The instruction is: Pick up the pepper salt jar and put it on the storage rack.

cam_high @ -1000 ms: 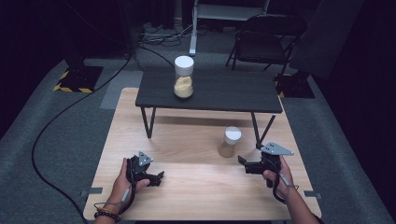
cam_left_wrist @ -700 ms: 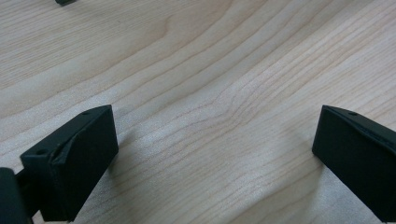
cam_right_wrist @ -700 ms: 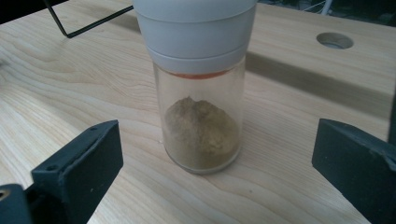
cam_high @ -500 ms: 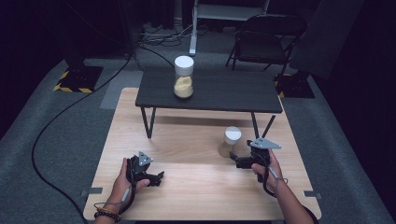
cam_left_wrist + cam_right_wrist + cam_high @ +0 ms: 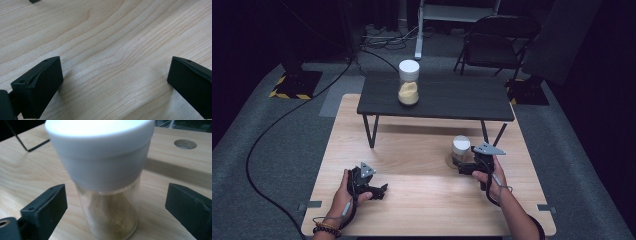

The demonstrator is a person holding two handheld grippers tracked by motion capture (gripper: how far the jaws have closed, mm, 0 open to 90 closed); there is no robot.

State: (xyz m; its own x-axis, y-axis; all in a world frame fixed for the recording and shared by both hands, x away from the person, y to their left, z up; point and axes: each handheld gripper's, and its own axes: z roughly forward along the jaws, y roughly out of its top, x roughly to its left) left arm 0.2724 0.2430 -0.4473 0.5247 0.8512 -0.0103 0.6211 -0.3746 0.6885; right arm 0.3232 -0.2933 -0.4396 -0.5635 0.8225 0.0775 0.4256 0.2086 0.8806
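- Jaws of the right gripper (image 5: 113, 202) stand wide to either side of a small jar (image 5: 105, 177); they have just been closing a little, with the jar between them, yet a clear gap shows on both sides and neither pad touches the glass.
- Jar: clear body, broad white lid (image 5: 100, 135), upright on the tabletop (image 5: 412, 150). Pale tan powder sits in its lower part; the view is too blurred to tell how full it is.
- From the high view, the right gripper (image 5: 464, 167) lies low and level at the jar (image 5: 460, 151), which stands near the right leg of the small dark table (image 5: 437, 97). I judge the approach is made from the side so the jaws can close on the glass below the lid.
- Jaws of the left gripper (image 5: 113, 85) are spread wide over bare wood, holding nothing.
- Left gripper (image 5: 377, 190) rests low on the near left of the tabletop, well apart from the jar; it looks parked out of the way while the other hand works.
- Second jar (image 5: 408, 82), taller, also white-lidded, stands on the small dark table with yellow powder filling roughly its lower half.
- Likely step in hand: closing on the small jar, which is not yet gripped or lifted.
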